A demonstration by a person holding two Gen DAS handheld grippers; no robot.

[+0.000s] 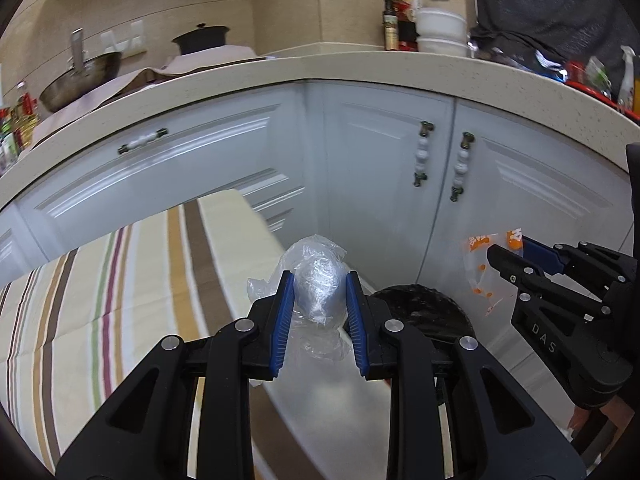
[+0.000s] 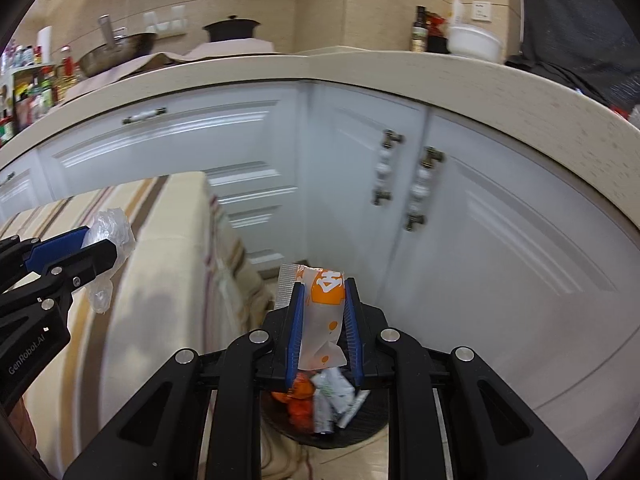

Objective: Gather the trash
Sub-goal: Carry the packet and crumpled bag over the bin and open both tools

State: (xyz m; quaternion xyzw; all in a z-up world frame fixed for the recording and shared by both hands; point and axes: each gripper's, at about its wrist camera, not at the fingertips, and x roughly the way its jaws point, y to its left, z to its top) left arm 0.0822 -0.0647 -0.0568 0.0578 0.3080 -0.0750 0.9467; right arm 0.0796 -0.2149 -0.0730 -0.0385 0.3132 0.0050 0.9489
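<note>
Hovering apparently above bin (image 2: 352,428), both tongs (image 1: 320,312) (image 2: 322,328) grip trash.

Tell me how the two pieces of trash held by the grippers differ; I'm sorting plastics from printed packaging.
The clear plastic wrap in the left gripper is see-through and unprinted; the orange-and-white wrapper in the right gripper carries orange print. The wrap is crumpled into a ball; the wrapper is a flatter, folded strip. The wrapper hangs above the trash bin; the wrap is beside the striped tablecloth. Both are clamped between blue pads.
</note>
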